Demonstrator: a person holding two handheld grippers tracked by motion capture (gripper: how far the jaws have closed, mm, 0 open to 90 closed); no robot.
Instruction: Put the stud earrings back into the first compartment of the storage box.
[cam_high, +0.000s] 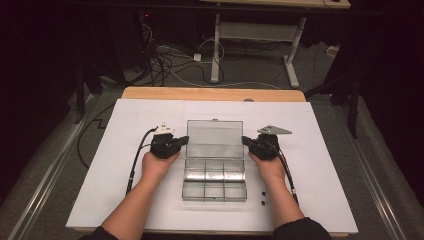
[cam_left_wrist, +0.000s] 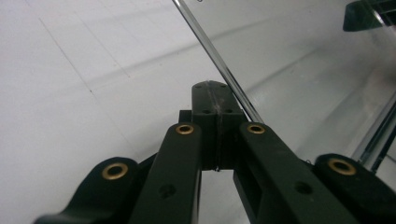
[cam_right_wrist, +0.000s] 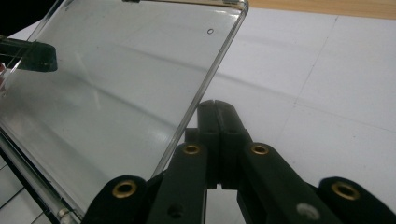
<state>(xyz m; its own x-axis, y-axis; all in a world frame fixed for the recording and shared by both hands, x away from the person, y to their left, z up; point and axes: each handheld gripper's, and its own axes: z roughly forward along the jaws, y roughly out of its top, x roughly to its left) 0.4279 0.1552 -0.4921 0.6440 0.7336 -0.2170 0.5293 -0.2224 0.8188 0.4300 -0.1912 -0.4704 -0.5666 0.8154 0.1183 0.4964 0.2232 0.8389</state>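
Observation:
A clear plastic compartment box (cam_high: 215, 186) lies at the middle of the white table, its lid (cam_high: 215, 131) swung open toward the far side. My left gripper (cam_high: 185, 140) is shut, its tips at the lid's left edge. The left gripper view shows the shut jaws (cam_left_wrist: 215, 88) with the lid's rim (cam_left_wrist: 219, 65) running just past their right side, nothing clamped. My right gripper (cam_high: 244, 140) is shut at the lid's right edge. Its own view has the jaws (cam_right_wrist: 215, 105) closed just right of the lid (cam_right_wrist: 121, 79). Whether the tips touch the rim I cannot tell.
Two small dark bits (cam_high: 263, 197) lie on the white sheet (cam_high: 125, 200) right of the box. A wooden table edge (cam_high: 210, 93) borders the far side. Cables (cam_high: 165, 62) and a desk frame (cam_high: 292, 65) stand on the floor beyond.

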